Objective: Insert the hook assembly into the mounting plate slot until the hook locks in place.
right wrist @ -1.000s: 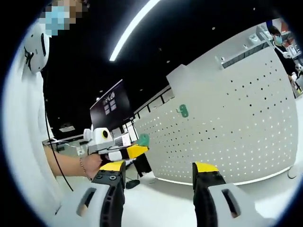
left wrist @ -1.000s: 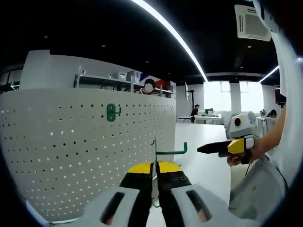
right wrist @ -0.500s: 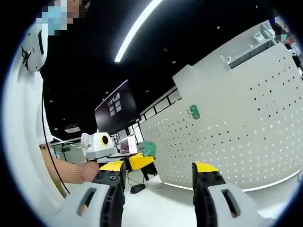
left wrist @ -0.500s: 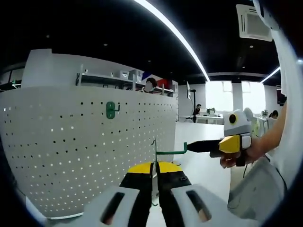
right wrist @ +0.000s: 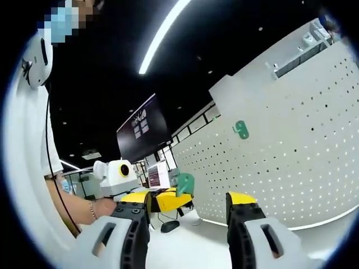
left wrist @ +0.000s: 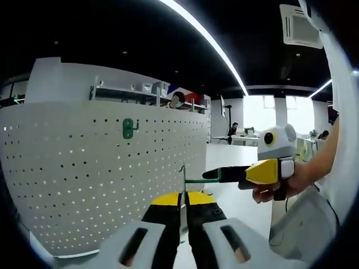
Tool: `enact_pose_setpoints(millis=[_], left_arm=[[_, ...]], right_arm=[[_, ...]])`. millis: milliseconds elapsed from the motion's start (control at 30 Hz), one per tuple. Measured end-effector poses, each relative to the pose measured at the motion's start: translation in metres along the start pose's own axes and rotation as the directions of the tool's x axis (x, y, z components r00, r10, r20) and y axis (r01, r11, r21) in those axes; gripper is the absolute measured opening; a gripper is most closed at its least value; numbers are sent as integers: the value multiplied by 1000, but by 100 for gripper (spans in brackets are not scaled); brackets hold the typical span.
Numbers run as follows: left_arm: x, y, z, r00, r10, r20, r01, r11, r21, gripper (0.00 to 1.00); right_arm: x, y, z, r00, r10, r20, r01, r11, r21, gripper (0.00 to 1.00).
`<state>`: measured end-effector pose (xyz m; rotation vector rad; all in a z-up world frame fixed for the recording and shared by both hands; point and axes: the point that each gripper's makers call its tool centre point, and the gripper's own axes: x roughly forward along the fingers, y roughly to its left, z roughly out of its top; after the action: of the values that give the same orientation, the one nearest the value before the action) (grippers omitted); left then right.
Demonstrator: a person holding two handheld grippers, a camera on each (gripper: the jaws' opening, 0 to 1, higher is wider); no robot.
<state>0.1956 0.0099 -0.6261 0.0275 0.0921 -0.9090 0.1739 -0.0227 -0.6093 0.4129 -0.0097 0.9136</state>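
Nearest in the left gripper view: left gripper (left wrist: 183,208), jaws pinched together on the green hook assembly (left wrist: 184,185), which stands up between them with its arm reaching right.

Just right of it, the right gripper (left wrist: 208,175) comes in, tips at the far end of that arm; contact unclear.

In the right gripper view its own jaws (right wrist: 188,202) stand wide, nothing between them; the green piece (right wrist: 184,184) sits just past them.

Farther, left: white perforated mounting plate (left wrist: 101,174), upright, with 1 green hook (left wrist: 129,128) already hung high.

Step, by my reading: regrip or steadying in mid-air; insertion not begun. Next calls for carrying the assembly to a plate slot and pressing until it locks.
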Motion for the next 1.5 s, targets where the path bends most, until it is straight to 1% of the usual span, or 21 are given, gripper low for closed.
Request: enact_pose_setpoints(millis=[300, 467, 567, 700, 733, 1000, 1133, 1500], left_arm=[[2, -1, 2, 1000, 0, 7, 0, 1000, -3, 2], [1, -2, 2, 1000, -4, 5, 4, 1000, -7, 2], [0, -2, 2, 1000, -3, 6, 3, 1000, -5, 2], [0, -2, 2, 1000, -2, 8, 2, 1000, -4, 2], [0, -3, 2, 1000, -3, 7, 3, 1000, -4, 2], [0, -5, 1, 1000, -5, 7, 5, 1000, -5, 2], [0, -5, 2, 1000, -3, 11, 3, 1000, -12, 2], [0, -3, 3, 1000, 17, 17, -17, 1000, -16, 2]], right_arm=[[12, 4, -1, 1000, 11, -5, -11, 1000, -9, 47], [15, 8, -2, 999, 28, -16, -28, 1000, -3, 32], [17, 10, -2, 999, 33, -18, -33, 999, -3, 30], [19, 12, -3, 999, 42, -21, -42, 999, 4, 24], [20, 12, -2, 999, 40, -18, -40, 999, -7, 22], [27, 11, 0, 999, 39, -18, -39, 999, -14, 16], [29, 11, -3, 999, 34, -33, -35, 999, -26, 12], [32, 7, -3, 999, 13, -32, -14, 999, -33, 7]])
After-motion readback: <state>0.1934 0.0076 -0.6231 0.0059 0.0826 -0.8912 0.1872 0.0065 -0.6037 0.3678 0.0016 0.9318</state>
